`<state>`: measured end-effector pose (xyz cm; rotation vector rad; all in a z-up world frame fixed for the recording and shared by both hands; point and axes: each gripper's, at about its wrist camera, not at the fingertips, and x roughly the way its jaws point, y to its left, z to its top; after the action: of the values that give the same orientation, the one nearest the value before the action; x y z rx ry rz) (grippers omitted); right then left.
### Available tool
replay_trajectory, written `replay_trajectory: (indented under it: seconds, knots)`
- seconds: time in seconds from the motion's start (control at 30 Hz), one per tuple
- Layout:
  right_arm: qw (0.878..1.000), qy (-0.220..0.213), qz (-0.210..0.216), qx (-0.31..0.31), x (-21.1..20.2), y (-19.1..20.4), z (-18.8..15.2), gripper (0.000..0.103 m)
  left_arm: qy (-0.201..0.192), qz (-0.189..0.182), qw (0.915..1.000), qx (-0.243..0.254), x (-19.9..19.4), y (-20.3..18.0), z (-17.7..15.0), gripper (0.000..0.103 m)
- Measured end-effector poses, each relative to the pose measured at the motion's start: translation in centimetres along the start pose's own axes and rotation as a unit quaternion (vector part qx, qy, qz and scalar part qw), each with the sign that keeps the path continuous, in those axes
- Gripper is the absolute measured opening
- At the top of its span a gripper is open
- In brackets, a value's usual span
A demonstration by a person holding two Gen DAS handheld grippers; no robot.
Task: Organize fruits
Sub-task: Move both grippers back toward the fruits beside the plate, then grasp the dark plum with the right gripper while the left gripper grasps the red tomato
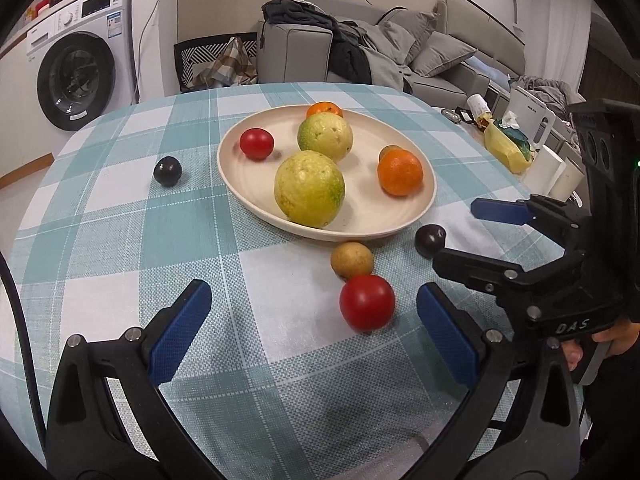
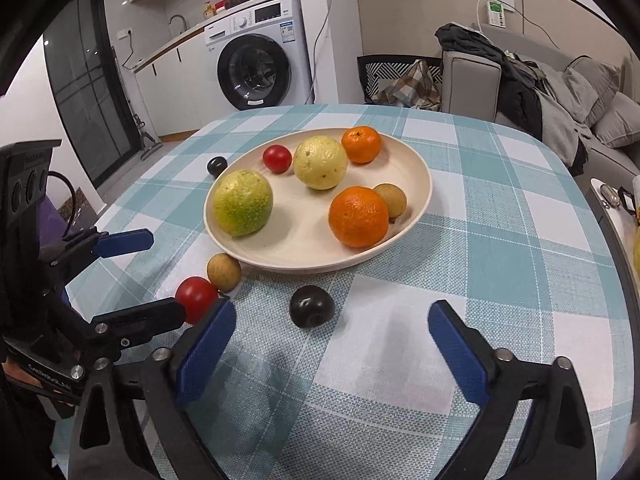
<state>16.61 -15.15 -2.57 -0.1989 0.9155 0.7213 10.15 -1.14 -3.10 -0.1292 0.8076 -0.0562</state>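
Observation:
A cream plate on the checked tablecloth holds two yellow-green guavas, two oranges, a small red tomato and a brown longan. On the cloth lie a red tomato, a brown longan, a dark plum and a second plum. My left gripper is open and empty, just short of the red tomato. My right gripper is open and empty, just short of the near plum.
A side table at the right carries a white kettle, a yellow bag and white cups. Behind the table are a washing machine, a chair and a grey sofa with clothes.

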Motion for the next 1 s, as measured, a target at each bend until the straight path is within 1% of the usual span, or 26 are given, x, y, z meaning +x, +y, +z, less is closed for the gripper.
replay_trajectory:
  seconds: [0.03,0.13,0.2,0.27,0.33,0.4,0.47,0.53,0.6,0.73,1.0]
  knots:
    - [1.0,0.002,0.001,-0.002,0.1,0.0,0.0,0.086,0.0,0.0,1.0,0.0,0.0,0.0,0.0,0.102]
    - [1.0,0.014,0.007,-0.007,0.5,0.2,-0.1,0.076,0.001,0.0,1.0,-0.001,0.1,0.0,0.0,0.102]
    - [1.0,0.013,0.01,-0.008,0.5,0.3,-0.1,0.073,0.002,-0.002,1.0,-0.001,0.1,0.0,0.1,0.102]
    - [1.0,0.014,0.013,-0.009,0.6,0.3,-0.1,0.072,0.004,-0.002,1.0,0.001,0.2,-0.1,0.1,0.102]
    - [1.0,0.016,0.013,-0.01,0.7,0.4,-0.1,0.065,0.004,-0.003,1.0,0.003,0.1,-0.1,0.1,0.102]
    - [1.0,0.018,0.016,-0.012,0.7,0.4,-0.1,0.06,0.005,-0.003,1.0,0.006,0.2,-0.3,0.1,0.102]
    - [1.0,0.02,0.016,-0.014,0.8,0.5,-0.1,0.06,0.006,-0.004,1.0,0.006,0.3,-0.2,0.1,0.102]
    - [1.0,0.02,0.017,-0.016,0.8,0.6,-0.1,0.055,0.007,-0.005,0.9999,0.007,0.3,-0.2,0.1,0.102]
    - [0.999,0.022,0.02,-0.019,1.0,0.7,-0.1,0.053,0.008,-0.005,0.9999,0.007,0.4,-0.2,0.1,0.102]
    - [0.999,0.032,0.022,-0.027,1.4,1.0,0.0,0.039,0.009,-0.005,0.9999,0.008,0.4,-0.2,0.1,0.102]
    - [0.999,0.03,0.022,-0.022,1.3,0.8,-0.1,0.03,0.012,-0.008,0.9998,0.01,0.5,-0.3,0.0,0.102]
